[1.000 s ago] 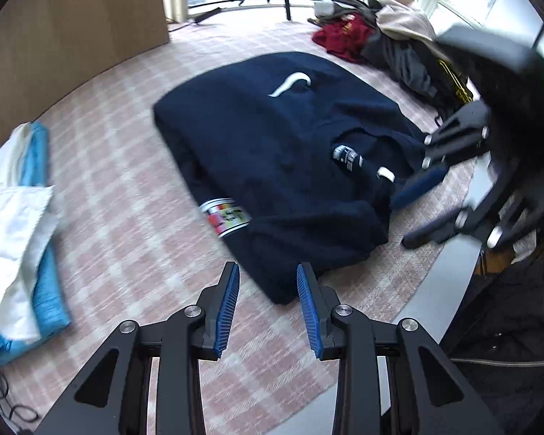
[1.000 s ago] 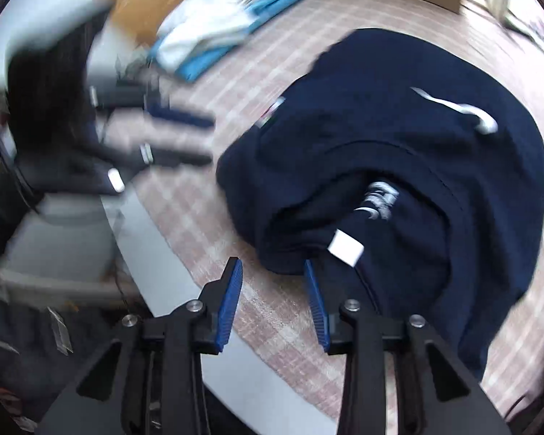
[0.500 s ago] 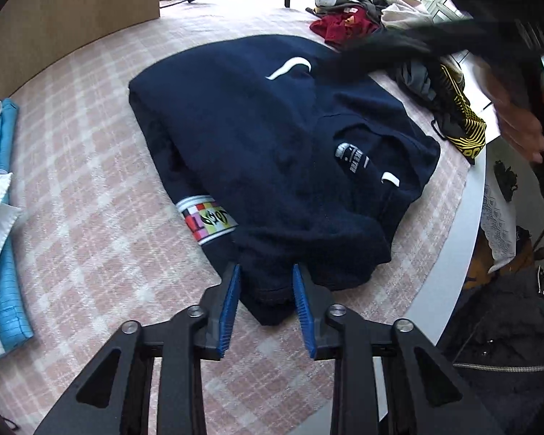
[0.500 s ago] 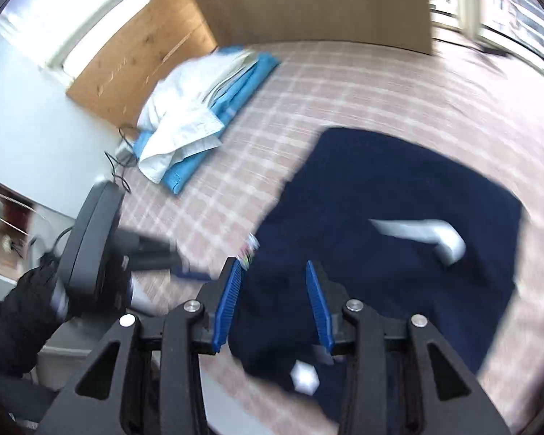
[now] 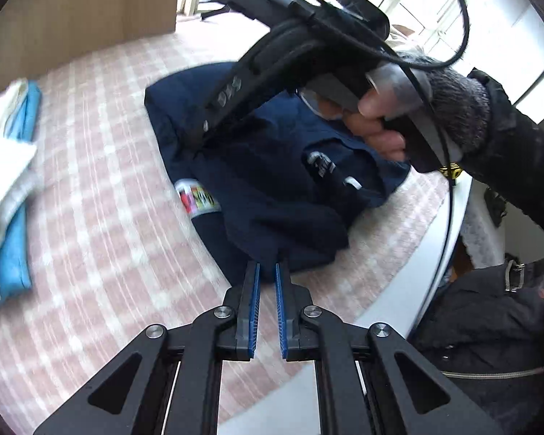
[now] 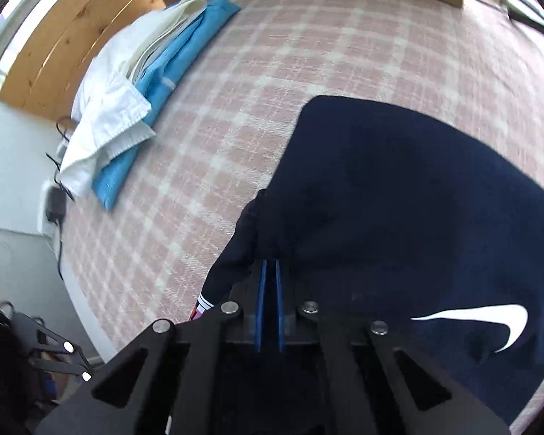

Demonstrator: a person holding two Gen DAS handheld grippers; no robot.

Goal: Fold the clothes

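A navy sweatshirt [image 5: 272,188] lies half folded on the pink checked cloth [image 5: 101,199]. It has a striped label [image 5: 197,199] on its left side. My left gripper [image 5: 267,272] is shut on the sweatshirt's near hem. A hand [image 5: 380,123] holds my right gripper [image 5: 196,137] over the garment, with its tips down at the far left edge. In the right wrist view, that gripper [image 6: 269,266] is shut on a fold of the navy sweatshirt [image 6: 399,188], left of the white swoosh logo [image 6: 489,322].
A folded stack of white and blue clothes [image 6: 127,101] lies at the cloth's left side, by a wooden board [image 6: 72,32]. The table's white curved edge [image 5: 409,282] runs on the right, with a black jacket [image 5: 489,326] beyond it. A charger with a cable [image 6: 56,203] sits near the stack.
Both grippers went from open to shut on the sweatshirt. The left one moved up to the near hem. The right one swung across to the garment's far left edge.
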